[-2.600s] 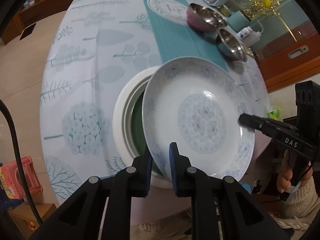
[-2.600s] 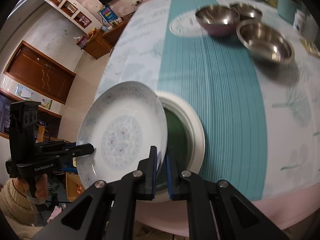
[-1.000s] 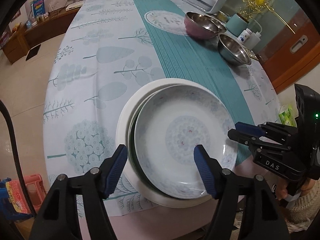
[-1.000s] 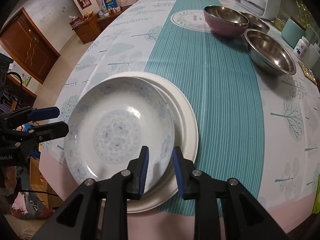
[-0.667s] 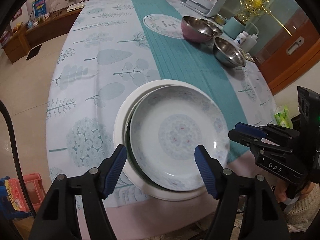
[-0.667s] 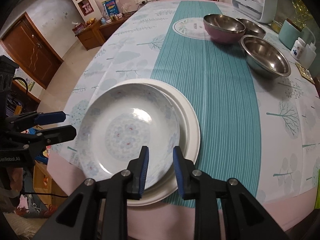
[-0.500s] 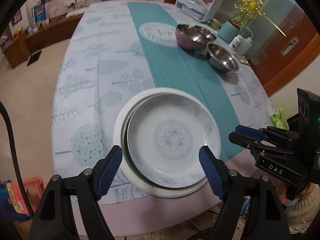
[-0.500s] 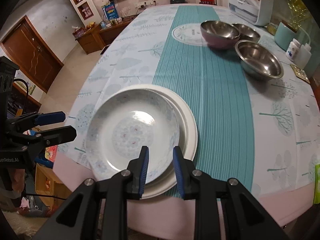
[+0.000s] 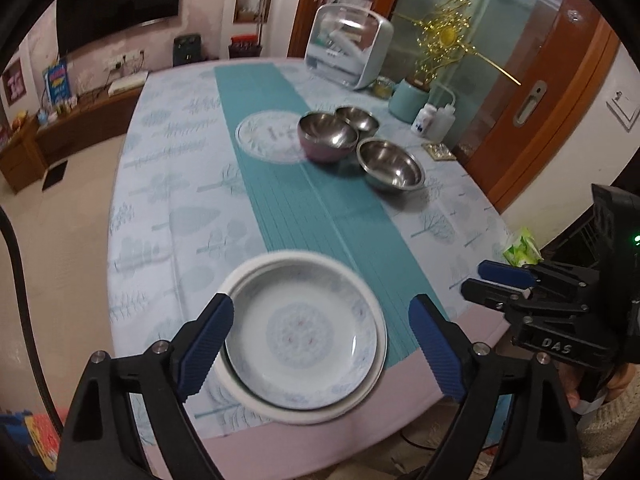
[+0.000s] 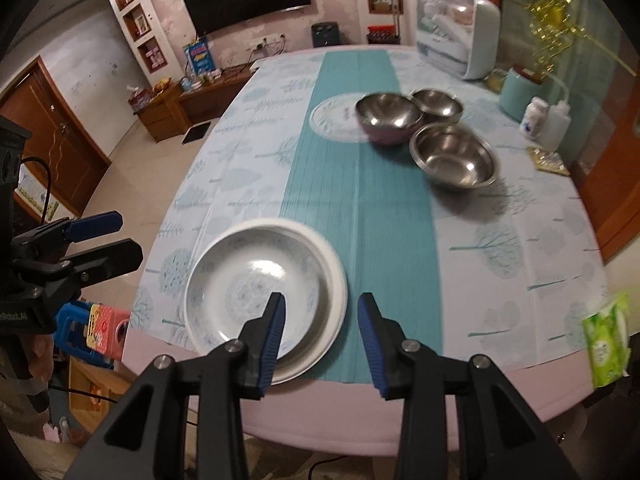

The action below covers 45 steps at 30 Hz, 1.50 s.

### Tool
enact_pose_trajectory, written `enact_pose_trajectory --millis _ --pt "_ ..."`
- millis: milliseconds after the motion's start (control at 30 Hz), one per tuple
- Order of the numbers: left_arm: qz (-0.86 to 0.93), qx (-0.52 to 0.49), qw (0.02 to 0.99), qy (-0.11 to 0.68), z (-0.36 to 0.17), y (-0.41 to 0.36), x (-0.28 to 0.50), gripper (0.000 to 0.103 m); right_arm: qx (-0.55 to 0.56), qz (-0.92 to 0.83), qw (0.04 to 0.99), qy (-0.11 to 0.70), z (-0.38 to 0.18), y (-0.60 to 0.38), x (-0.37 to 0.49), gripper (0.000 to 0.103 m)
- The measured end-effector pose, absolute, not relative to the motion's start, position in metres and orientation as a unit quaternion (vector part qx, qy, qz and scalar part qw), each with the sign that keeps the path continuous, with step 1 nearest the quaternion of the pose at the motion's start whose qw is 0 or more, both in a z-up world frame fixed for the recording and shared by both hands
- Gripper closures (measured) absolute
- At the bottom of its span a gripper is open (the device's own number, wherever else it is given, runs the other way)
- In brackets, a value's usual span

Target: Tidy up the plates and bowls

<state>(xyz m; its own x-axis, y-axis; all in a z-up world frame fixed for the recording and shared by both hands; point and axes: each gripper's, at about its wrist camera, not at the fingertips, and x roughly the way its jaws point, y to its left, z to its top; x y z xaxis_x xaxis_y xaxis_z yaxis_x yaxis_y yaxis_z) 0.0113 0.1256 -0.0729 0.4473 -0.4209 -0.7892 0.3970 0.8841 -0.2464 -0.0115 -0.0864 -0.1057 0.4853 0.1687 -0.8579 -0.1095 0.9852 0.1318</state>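
patterned plate (image 10: pixel 256 280) nested on white plate (image 10: pixel 332 300); three, maybe blurred, steel bowls (image 10: pixel 454 158) beyond.

**Both grippers empty, angled down, jaws apart**

Left gripper (image 9: pixel 320 344): jaws spread wide, blue ribbed pads (image 9: pixel 204 344) facing each other, nothing between them. They have just been opening further. Points steeply downward. In the right wrist view it (image 10: pixel 108 240) enters from the left edge, its fingers stacked one over the other, with the holding hand (image 10: pixel 38 354) partly visible below.

Right gripper (image 10: pixel 322 336): jaws parted, narrower than the left, and they have just been opening; pads press on nothing. Also angled steeply down. In the left wrist view it (image 9: pixel 492 280) reaches in from the right edge, body marked "DAS", with a hand (image 9: pixel 576 392) and a knitted sleeve (image 9: pixel 608 424) beneath it.
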Motion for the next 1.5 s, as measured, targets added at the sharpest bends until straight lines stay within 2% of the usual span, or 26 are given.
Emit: enact_pose_trajectory --millis 300,600,767,1033,1267,1500 --pt "-0.212 -0.001 0.881 0.423 -0.023 0.091 0.035 0.014 0.017 0.072 0.888 0.454 -0.050 -0.136 0.019 0.065" --pt "-0.160 -0.006 0.896 0.413 0.000 0.012 0.090 0.013 -0.008 0.072 0.896 0.437 -0.021 -0.219 0.080 0.064" --pt "-0.141 -0.011 0.890 0.434 -0.023 -0.042 0.129 0.013 -0.017 0.085 0.891 0.446 -0.031 -0.264 0.118 0.064" --pt "-0.094 -0.028 0.867 0.488 -0.090 -0.102 0.191 0.013 0.003 0.096 0.868 0.488 -0.081 -0.330 0.190 0.064" --pt "-0.069 -0.052 0.838 0.539 -0.149 -0.127 0.238 0.013 0.029 0.107 0.848 0.518 -0.125 -0.350 0.231 0.064" --pt "-0.060 -0.044 0.822 0.564 -0.183 -0.142 0.264 0.013 0.058 0.124 0.819 0.557 -0.167 -0.352 0.263 0.064"
